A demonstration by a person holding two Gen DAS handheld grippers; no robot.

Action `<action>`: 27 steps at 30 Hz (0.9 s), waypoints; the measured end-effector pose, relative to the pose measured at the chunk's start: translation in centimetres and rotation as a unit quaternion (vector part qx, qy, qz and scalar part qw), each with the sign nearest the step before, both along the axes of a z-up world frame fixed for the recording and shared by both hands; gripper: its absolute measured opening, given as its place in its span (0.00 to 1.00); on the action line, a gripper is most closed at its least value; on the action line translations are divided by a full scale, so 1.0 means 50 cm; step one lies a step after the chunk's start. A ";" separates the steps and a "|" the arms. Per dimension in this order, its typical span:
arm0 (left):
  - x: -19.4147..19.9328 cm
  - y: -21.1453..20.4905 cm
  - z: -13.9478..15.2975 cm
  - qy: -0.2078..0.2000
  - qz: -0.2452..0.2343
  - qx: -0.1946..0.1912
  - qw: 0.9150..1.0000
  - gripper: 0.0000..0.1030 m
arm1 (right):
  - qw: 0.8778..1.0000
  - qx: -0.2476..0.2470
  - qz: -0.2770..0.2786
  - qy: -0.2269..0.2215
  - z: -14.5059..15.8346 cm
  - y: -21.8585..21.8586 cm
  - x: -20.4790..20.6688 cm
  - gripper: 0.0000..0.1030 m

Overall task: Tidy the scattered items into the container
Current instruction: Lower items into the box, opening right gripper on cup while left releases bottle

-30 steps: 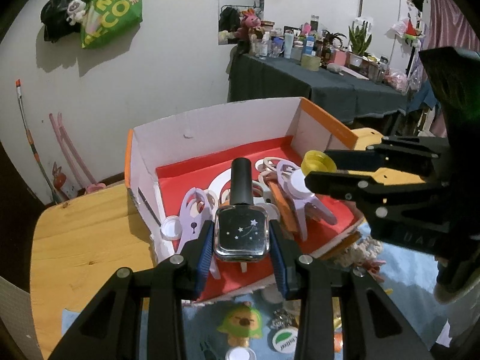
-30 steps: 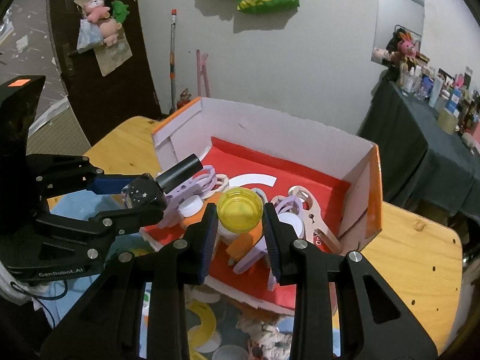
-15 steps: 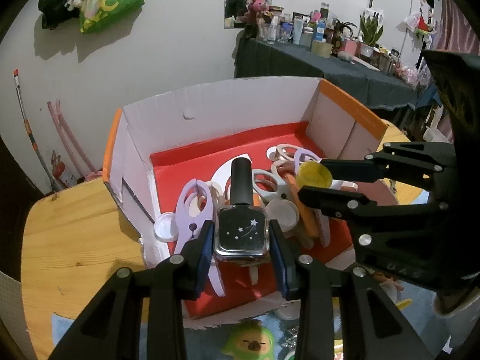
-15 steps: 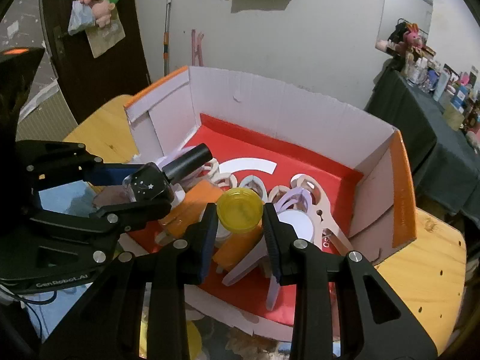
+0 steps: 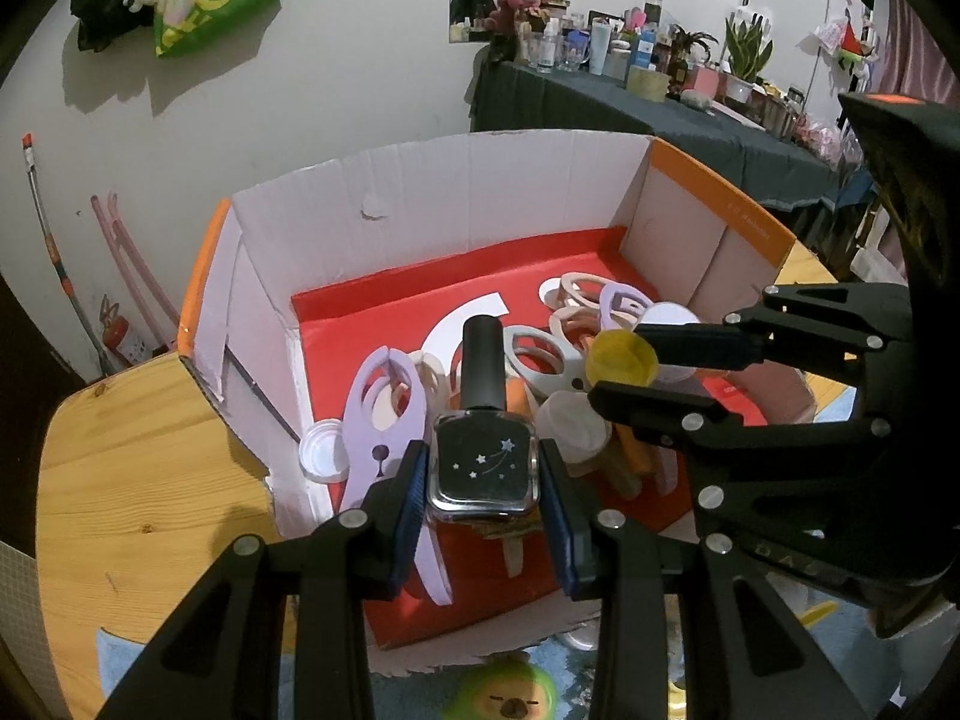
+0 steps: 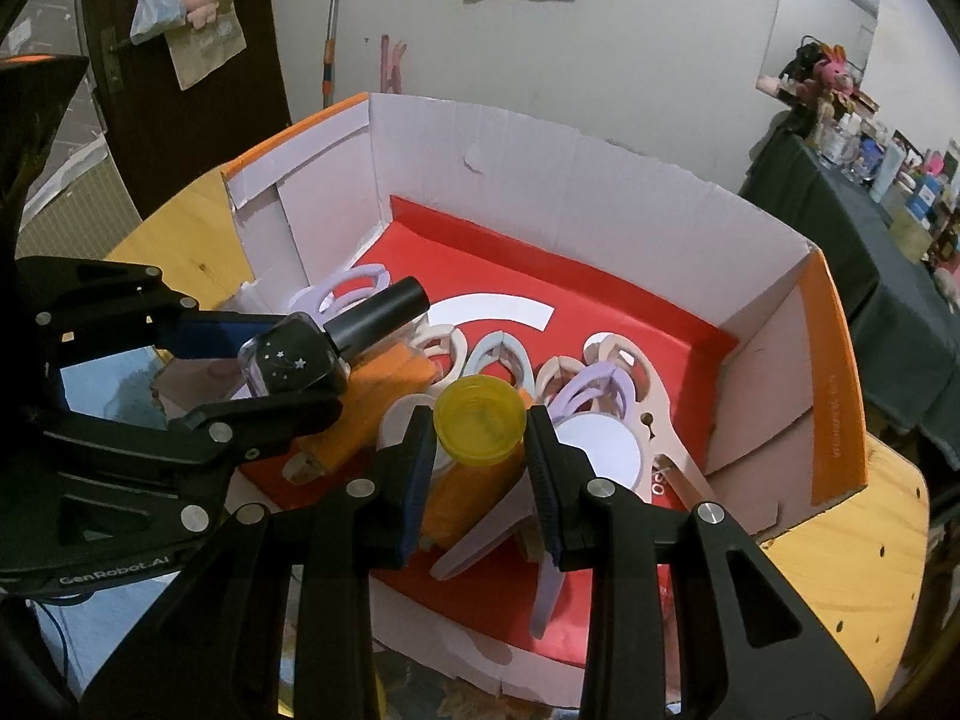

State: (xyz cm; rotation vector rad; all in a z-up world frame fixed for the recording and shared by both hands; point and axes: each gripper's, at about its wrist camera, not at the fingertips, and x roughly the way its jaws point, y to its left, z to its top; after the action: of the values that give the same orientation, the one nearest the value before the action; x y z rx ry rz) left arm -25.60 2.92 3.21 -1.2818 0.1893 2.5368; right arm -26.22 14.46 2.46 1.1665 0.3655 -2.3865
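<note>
Left tool (image 5: 483, 474) grips nail polish bottle (image 5: 483, 462); right tool (image 6: 480, 450) grips yellow cap (image 6: 478, 420). Clips (image 6: 606, 384) crowd the box (image 6: 540, 192) at 12 o'clock.

The left hand-held gripper (image 5: 483, 474) tilts steeply downward, its blue-padded fingers (image 5: 411, 492) pressed against something clamped between them. The right hand-held gripper (image 6: 480, 450) sits just beside it at a like tilt, likewise clamped tight, its fingers (image 6: 543, 468) nearly together.
</note>
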 end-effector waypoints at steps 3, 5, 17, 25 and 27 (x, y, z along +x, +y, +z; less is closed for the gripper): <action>-0.001 0.001 -0.001 0.000 0.000 -0.001 1.000 0.37 | 1.000 0.007 -0.002 0.000 -0.004 0.001 -0.002 0.28; -0.001 0.001 -0.002 0.001 0.000 -0.002 1.000 0.37 | 1.000 0.008 -0.002 -0.003 -0.007 0.001 -0.004 0.28; -0.009 -0.011 -0.009 0.001 0.008 -0.015 1.000 0.37 | 1.000 0.017 -0.014 -0.004 -0.014 0.019 -0.011 0.28; -0.013 -0.021 -0.003 -0.006 0.011 0.005 1.000 0.37 | 1.000 0.005 -0.014 -0.002 -0.005 0.022 -0.011 0.28; -0.012 -0.010 -0.004 -0.008 0.002 0.004 1.000 0.37 | 1.000 0.007 -0.009 -0.003 -0.006 0.012 -0.011 0.28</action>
State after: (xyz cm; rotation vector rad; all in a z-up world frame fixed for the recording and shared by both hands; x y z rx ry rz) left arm -26.19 2.44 3.03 -1.2994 0.1726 2.5268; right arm -26.76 15.07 2.18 1.1870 0.3714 -2.3982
